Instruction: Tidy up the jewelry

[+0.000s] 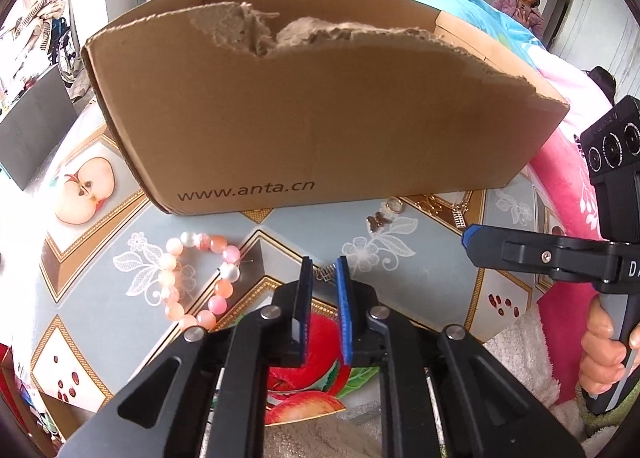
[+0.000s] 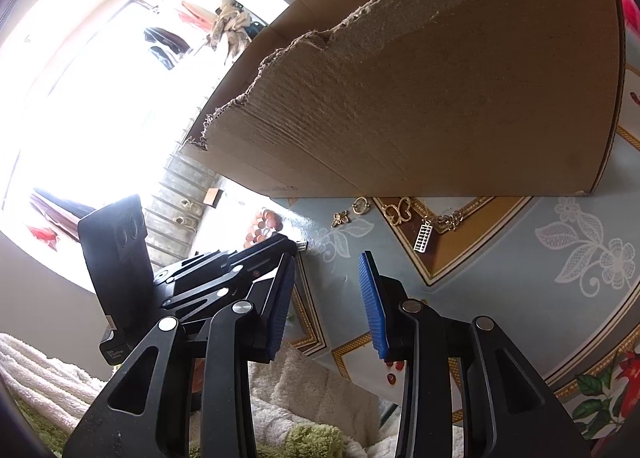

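Note:
My left gripper (image 1: 324,264) is tilted down over the table, its blue pads nearly together around a small silver charm (image 1: 326,273); the right wrist view shows that charm (image 2: 303,245) at its tip. A pink bead bracelet (image 1: 200,282) lies just to its left. Further right, in front of the cardboard box (image 1: 320,117), lie a small bee charm (image 2: 340,218), a ring (image 2: 361,205), a gold butterfly piece (image 2: 398,209) and a silver abacus charm (image 2: 424,238). My right gripper (image 2: 328,258) hovers open above the tablecloth with nothing between its fingers.
The torn open box (image 2: 440,97) blocks the back of the table. The patterned tablecloth (image 1: 420,282) has a near edge beside fluffy white fabric (image 2: 312,386). A hand (image 1: 600,354) holds the right gripper's handle. A person (image 1: 524,5) is far behind at the right.

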